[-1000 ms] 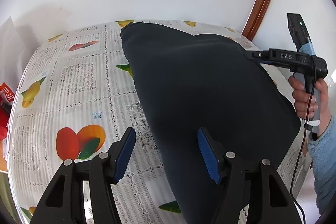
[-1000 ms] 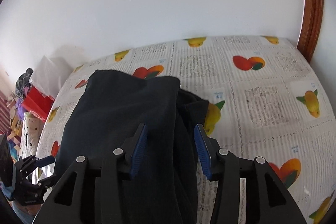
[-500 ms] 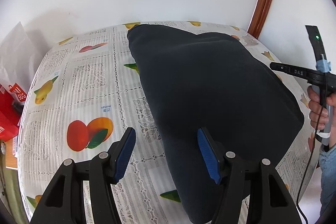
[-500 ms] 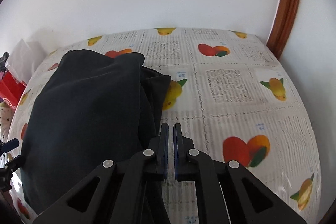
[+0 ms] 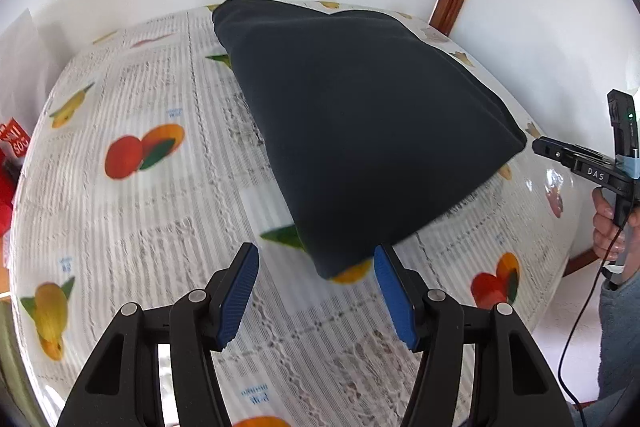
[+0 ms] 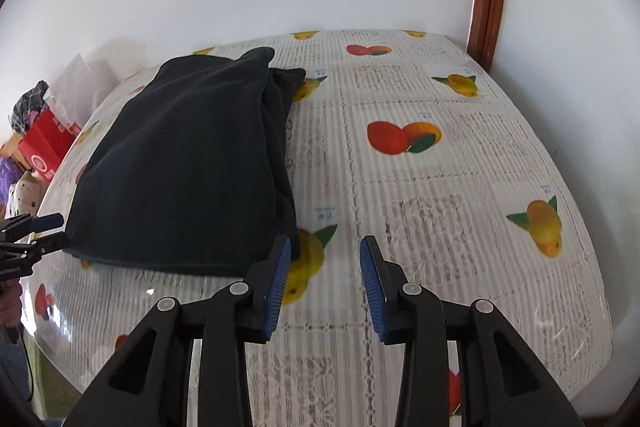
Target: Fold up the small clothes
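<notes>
Blue fingers [image 6: 276, 287] of the right gripper [image 6: 322, 283] have just been opening, nothing between them; the left gripper [image 5: 316, 297] gapes empty too. Folded dark garment [image 5: 360, 115] lies on the fruit-print tablecloth [image 6: 460, 187].

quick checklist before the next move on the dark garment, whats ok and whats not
1. Left gripper free of cloth: ok, jaws open, nothing between them.
2. Right gripper free of cloth: ok, jaws just opened, only tablecloth shows between them.
3. Dark garment lying folded on the table: ok, a compact stack.
4. Edges aligned: not ok, a lower layer pokes out past the top layer on the side toward the right gripper.
5. Fully on the table: ok, tablecloth shows around every visible edge.
6. Fold count finished: cannot tell.
</notes>
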{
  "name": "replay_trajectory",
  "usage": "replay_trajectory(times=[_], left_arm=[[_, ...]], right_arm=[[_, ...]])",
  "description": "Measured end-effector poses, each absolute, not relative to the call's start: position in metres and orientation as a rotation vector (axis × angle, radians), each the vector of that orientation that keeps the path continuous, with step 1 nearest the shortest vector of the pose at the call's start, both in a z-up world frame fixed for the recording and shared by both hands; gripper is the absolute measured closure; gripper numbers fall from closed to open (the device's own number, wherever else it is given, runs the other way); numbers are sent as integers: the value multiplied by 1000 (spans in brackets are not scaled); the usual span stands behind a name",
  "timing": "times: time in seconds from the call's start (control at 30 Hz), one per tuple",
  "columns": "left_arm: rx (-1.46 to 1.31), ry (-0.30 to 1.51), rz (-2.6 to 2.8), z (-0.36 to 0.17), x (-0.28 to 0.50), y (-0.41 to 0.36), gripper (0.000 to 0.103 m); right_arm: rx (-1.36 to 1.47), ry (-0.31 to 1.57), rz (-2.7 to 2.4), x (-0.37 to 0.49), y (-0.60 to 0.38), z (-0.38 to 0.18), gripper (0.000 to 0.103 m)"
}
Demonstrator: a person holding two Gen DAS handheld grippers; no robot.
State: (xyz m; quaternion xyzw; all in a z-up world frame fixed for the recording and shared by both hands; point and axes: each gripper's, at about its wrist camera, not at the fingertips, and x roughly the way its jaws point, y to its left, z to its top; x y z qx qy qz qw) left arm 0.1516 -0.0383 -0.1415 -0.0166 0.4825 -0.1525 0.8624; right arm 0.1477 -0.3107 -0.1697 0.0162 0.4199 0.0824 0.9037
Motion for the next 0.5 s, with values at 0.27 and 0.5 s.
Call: replay_trajectory(times=[0.27,0.5], left_arm=[[-5,1030,-278,-160,152,-56,51],[-17,1005,-244,-154,172,-53,83]], right_arm=[[7,874,221,151,-281,-196,64],[176,857,231,177,-275,-196,81]])
